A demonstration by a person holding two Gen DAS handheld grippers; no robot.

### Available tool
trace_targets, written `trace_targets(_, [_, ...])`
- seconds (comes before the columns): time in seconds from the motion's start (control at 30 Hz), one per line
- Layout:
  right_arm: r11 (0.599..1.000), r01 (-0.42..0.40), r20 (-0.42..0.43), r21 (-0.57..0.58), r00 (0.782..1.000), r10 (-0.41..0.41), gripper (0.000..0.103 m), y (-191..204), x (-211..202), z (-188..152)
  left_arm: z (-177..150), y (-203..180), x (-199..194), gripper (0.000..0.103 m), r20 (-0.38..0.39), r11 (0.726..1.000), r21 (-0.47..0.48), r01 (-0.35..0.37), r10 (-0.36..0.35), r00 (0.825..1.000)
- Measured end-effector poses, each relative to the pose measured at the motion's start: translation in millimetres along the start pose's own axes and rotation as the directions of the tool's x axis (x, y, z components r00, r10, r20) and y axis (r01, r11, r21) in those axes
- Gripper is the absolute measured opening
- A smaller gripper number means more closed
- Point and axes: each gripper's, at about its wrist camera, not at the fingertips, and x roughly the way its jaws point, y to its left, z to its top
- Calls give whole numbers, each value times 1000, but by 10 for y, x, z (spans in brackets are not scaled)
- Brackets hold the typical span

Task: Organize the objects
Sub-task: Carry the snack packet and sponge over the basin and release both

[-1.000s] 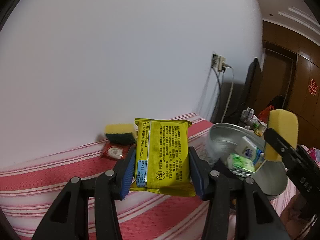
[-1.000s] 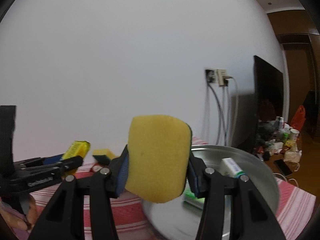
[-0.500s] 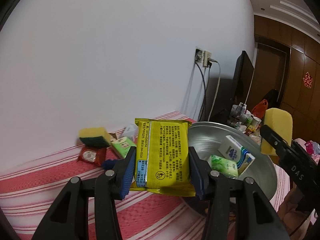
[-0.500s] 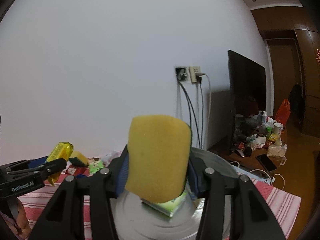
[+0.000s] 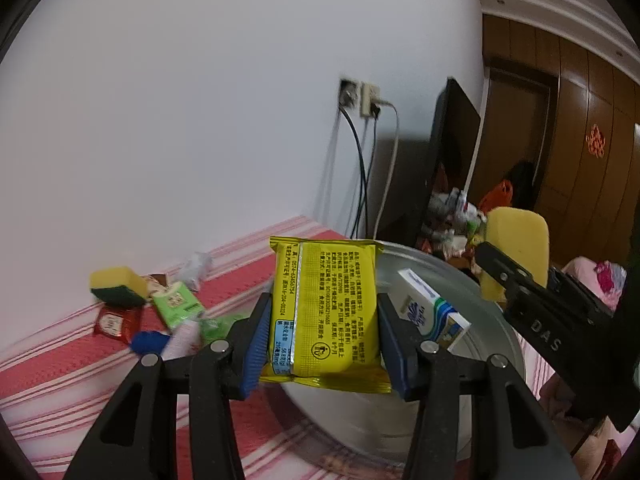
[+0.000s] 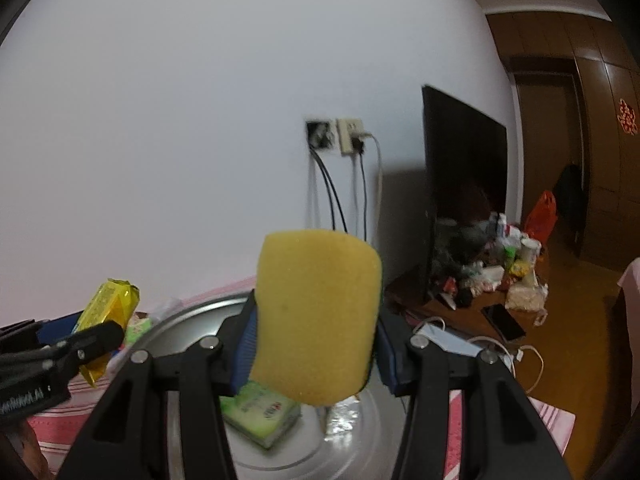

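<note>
Both grippers carry loads toward the basin point(image 5: 472, 280).

The metal basin on the striped cloth point(image 5: 60, 360) serves as the collecting spot (a box point(image 5: 430, 310) and green pack point(image 6: 260, 410) already lie in it). The right gripper point(image 6: 316, 344) clamps a sponge point(image 6: 316, 320) upright over the bowl; the left gripper point(image 5: 322, 344) pinches a yellow packet point(image 5: 326, 316) at the near rim. Loose items point(image 5: 172, 304) wait well left, by the wall.

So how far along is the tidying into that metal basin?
Partly done. The metal basin already holds a white and blue carton and a green pack. In hand: the left gripper clamps a yellow packet, the right gripper a yellow sponge. Left on the striped cloth: another sponge, a red sachet and other small items.
</note>
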Motion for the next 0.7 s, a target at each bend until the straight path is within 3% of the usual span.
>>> trace_targets(0.17, [1000, -11, -58, 23, 998, 12, 50, -130, 172, -18, -33, -157, 226, 52, -59, 1000, 24, -9, 10, 998])
trace_targets(0.5, [999, -28, -101, 16, 994, 29, 55, -156, 298, -24, -94, -316, 479, 52, -115, 991, 89, -101, 111, 987])
trace_targets(0.63, [998, -46, -100, 34, 994, 49, 92, -183, 292, -3, -90, -297, 530, 56, -132, 988, 84, -127, 137, 982])
trace_targets(0.7, [999, -37, -81, 39, 996, 40, 101, -191, 254, 4, -83, -280, 522, 62, -141, 992, 64, -104, 113, 984])
